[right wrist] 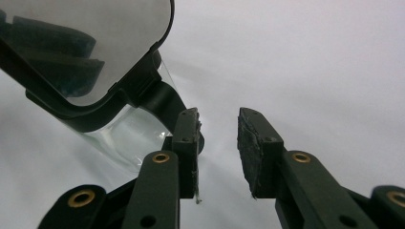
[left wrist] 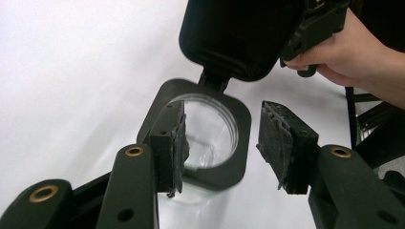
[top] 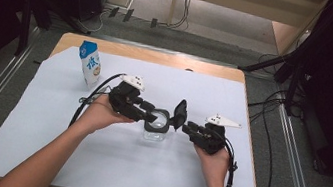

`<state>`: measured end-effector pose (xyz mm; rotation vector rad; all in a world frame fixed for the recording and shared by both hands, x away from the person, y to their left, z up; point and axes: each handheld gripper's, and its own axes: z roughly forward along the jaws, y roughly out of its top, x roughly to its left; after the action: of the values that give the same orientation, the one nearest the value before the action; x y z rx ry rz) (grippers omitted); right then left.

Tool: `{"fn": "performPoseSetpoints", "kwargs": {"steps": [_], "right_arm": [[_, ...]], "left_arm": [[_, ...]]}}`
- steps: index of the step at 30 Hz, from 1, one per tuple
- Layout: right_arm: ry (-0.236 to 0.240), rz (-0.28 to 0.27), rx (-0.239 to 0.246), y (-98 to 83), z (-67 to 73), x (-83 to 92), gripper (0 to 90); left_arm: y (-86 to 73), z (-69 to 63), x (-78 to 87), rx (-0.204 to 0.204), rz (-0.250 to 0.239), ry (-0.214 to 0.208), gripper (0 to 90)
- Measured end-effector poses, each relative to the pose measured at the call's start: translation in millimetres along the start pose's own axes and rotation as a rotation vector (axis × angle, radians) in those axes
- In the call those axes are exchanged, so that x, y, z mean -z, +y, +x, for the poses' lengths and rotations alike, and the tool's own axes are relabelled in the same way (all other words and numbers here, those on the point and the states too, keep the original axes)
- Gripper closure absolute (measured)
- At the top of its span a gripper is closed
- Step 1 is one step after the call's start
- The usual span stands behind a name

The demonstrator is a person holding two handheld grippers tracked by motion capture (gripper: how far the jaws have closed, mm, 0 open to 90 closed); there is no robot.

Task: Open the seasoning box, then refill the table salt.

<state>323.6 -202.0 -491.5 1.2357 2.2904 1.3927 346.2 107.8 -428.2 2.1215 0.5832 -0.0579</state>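
A clear glass jar (top: 154, 131) with a black square rim (top: 157, 121) stands mid-table, its hinged black lid (top: 180, 113) swung up on the right side. My left gripper (top: 149, 116) reaches in from the left, jaws open over the rim. In the left gripper view the left gripper (left wrist: 222, 143) shows one pad (left wrist: 175, 143) over the jar's mouth and the other off its right edge, neither pressing; the lid (left wrist: 234, 33) stands behind. My right gripper (top: 188, 126) is open just right of the lid; in its own view the right gripper (right wrist: 218, 138) is empty beside the lid (right wrist: 90, 57) and its hinge (right wrist: 162, 100).
A blue and white carton (top: 89, 62) stands upright at the back left of the white sheet (top: 142, 170) that covers the wooden table (top: 160, 57). Cables trail from both grippers. Dark stands and floor cables surround the table.
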Motion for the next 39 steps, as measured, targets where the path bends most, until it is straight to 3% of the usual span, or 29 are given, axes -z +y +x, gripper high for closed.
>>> {"fn": "performPoseSetpoints", "kwargs": {"steps": [8,11,14,21,29,34,39], "right_arm": [[0.011,-0.018,0.021,0.3,-2.9,-2.3,65.5],[0.014,-0.022,0.017,0.7,-3.9,-2.1,65.4],[0.019,-0.006,0.001,3.0,-6.1,-2.5,65.4],[0.027,-0.002,0.013,7.1,-9.3,-3.3,65.3],[0.029,0.004,0.014,8.5,-9.8,-4.1,63.7],[0.032,0.006,0.022,8.6,-9.6,-6.6,62.9],[0.036,0.016,0.03,8.2,-8.7,-7.4,61.9]], "left_arm": [[-17.1,3.2,16.9,0.014,-0.041,0.025,56.4],[-22.9,4.8,21.1,0.037,-0.052,0.027,56.1],[-28.7,6.6,25.6,0.036,-0.035,0.047,52.6],[-39.5,15.3,40.3,0.089,-0.059,0.066,43.4],[-48.8,27.2,55.5,0.142,-0.094,0.103,45.3],[-53.5,33.1,64.7,0.145,-0.096,0.133,45.2],[-60.6,43.3,77.6,0.177,-0.075,0.169,44.8]]}}
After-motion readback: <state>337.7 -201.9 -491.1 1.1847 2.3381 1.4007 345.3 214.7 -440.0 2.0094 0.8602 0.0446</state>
